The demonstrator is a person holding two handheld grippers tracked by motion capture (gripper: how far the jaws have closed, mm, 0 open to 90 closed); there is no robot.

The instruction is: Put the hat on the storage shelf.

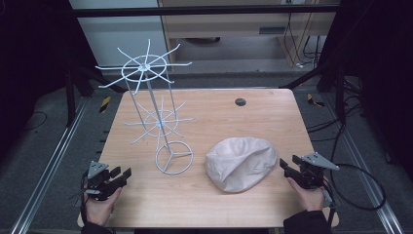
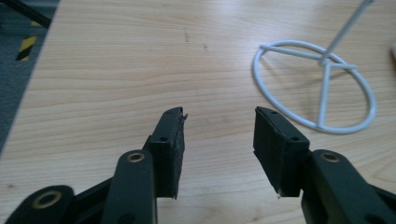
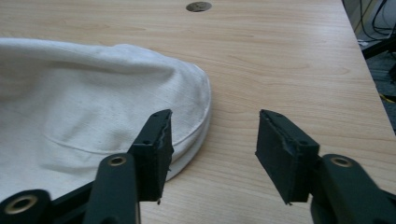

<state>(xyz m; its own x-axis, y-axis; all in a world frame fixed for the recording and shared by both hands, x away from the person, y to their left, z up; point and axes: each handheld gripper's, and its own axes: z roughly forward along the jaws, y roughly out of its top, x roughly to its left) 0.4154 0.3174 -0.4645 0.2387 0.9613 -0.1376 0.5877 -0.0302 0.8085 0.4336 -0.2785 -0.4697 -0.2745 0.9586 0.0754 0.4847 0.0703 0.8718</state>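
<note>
A white wire rack (image 1: 153, 105) with two spoked tiers stands on the left half of the table, resting on a round ring base (image 1: 174, 157) (image 2: 317, 86). A cream cloth cap (image 1: 241, 162) (image 3: 88, 112) lies on the right half. My left gripper (image 1: 122, 173) (image 2: 218, 123) hovers open near the front left corner, a short way left of the ring base, with nothing between its jaws. My right gripper (image 1: 286, 163) (image 3: 214, 126) is open at the cap's right edge, and its left finger (image 3: 156, 140) overlaps the cap's brim.
The wooden table (image 1: 214, 200) has a small dark round grommet (image 1: 240, 102) (image 3: 198, 6) near its far edge. Metal frame rails, cables and dark floor surround the table. Bare wood lies between the rack base and the front edge.
</note>
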